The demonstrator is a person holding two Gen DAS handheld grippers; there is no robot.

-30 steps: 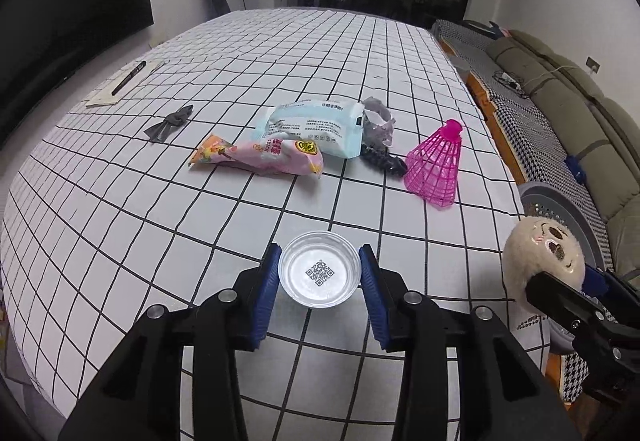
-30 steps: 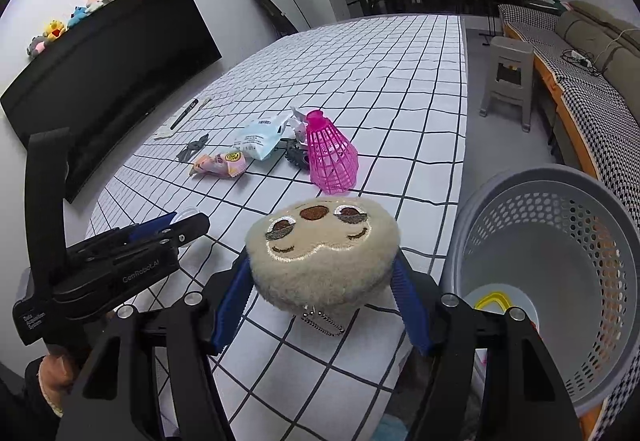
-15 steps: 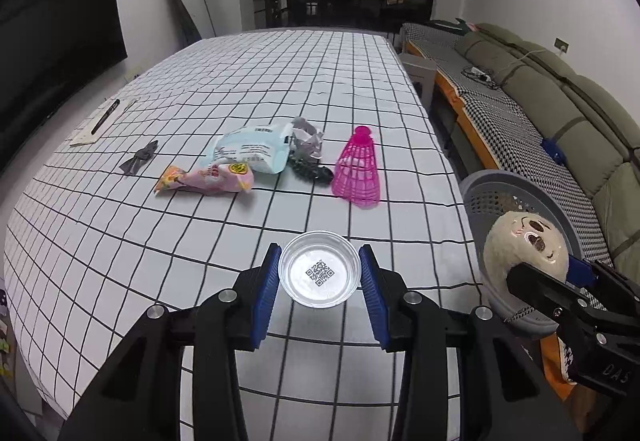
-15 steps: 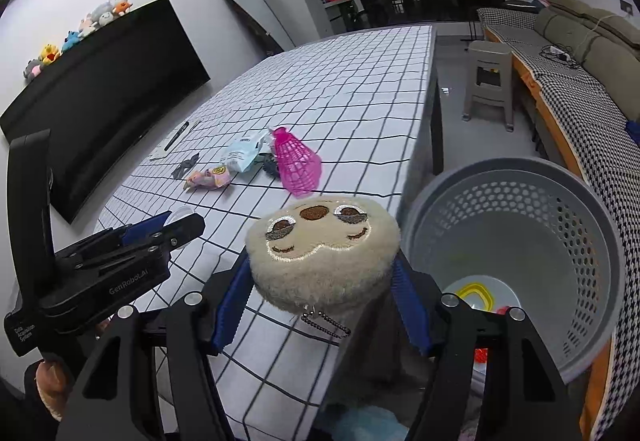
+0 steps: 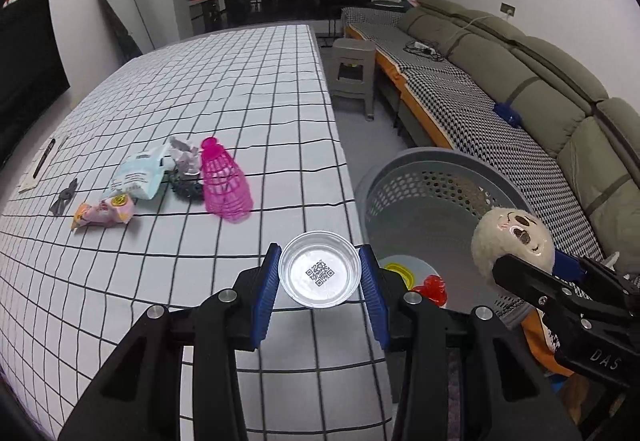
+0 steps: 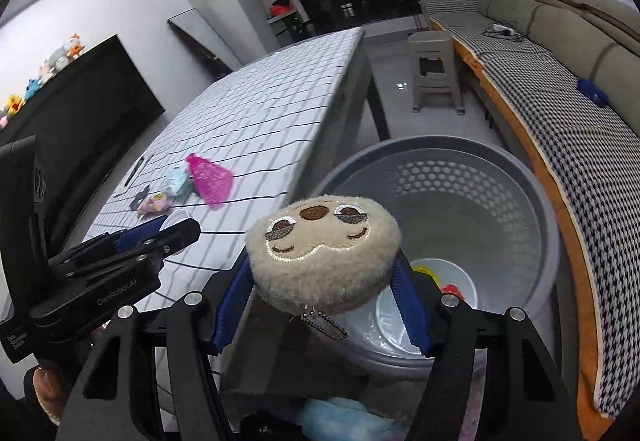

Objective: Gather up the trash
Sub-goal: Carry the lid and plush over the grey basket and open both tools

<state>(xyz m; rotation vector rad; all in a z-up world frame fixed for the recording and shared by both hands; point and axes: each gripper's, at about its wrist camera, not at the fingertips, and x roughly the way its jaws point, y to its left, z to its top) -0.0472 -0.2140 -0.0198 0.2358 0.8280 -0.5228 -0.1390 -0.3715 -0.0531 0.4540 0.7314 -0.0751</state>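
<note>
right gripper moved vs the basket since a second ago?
Yes. The right gripper, shut on the plush toy, moved off the table toward the basket.

Both loaded claws now off the table, nearer the basket [image 5: 440, 177].

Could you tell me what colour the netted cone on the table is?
Bright pink netted cone; clearest in the left wrist view.

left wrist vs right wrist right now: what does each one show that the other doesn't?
Left wrist only: the QR sticker inside the clear dish clamped in the left claw.
Right wrist only: the toys lined up above the TV, and the plush's chain.
Both: plush clamped in the right claw, grey basket, pink shuttlecock, wrappers, sofa.
</note>
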